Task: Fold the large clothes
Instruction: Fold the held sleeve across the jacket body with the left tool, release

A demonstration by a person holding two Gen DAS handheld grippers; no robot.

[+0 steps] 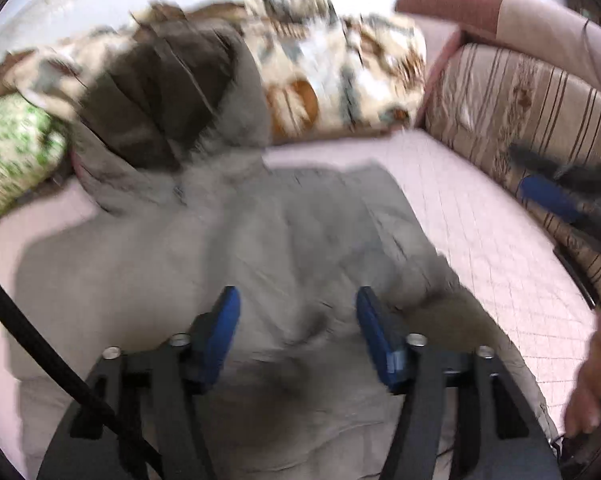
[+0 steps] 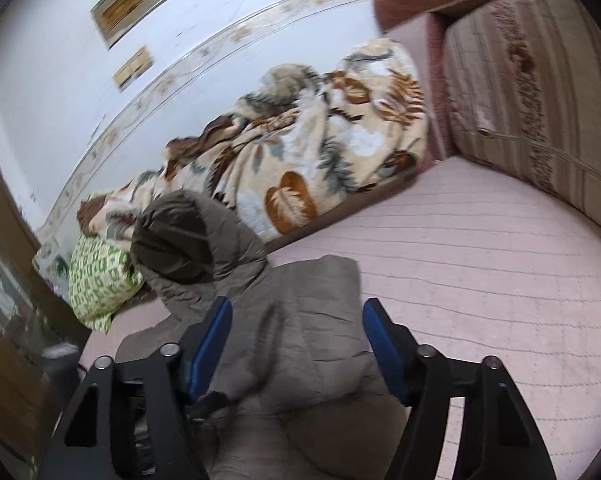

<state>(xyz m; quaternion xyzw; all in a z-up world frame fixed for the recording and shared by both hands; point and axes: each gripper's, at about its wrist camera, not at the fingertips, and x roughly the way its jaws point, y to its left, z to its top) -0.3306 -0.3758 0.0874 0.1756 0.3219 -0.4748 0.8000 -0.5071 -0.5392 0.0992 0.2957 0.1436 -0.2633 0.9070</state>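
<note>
While both tools hang over it, the grey hooded jacket (image 1: 236,240) lies flat on the pink quilted bed cover (image 1: 480,216), directly ahead of and below each gripper. Left gripper (image 1: 298,320) jaws spread wide, nothing between them, hovering over the jacket's lower body; contact unclear through blur. Right gripper (image 2: 296,336) likewise spread and empty, above the jacket's right-hand part, bare cover just to its right. Jacket long axis runs away from the tools: hem end near, hood (image 2: 188,240) at the far end, pointing toward the leaf-print blanket (image 2: 312,160) and the green patterned pillow (image 2: 100,280) by the wall. Hood opening faces up, dark lining showing. In the left view the other tool's blue finger pad sits well to the right near the striped cushion (image 1: 532,112). Judgement: left gripper is nearer the jacket's middle and left side, right gripper nearer its right edge. A fold would probably bring a side edge across the long axis, or hem toward hood.
</note>
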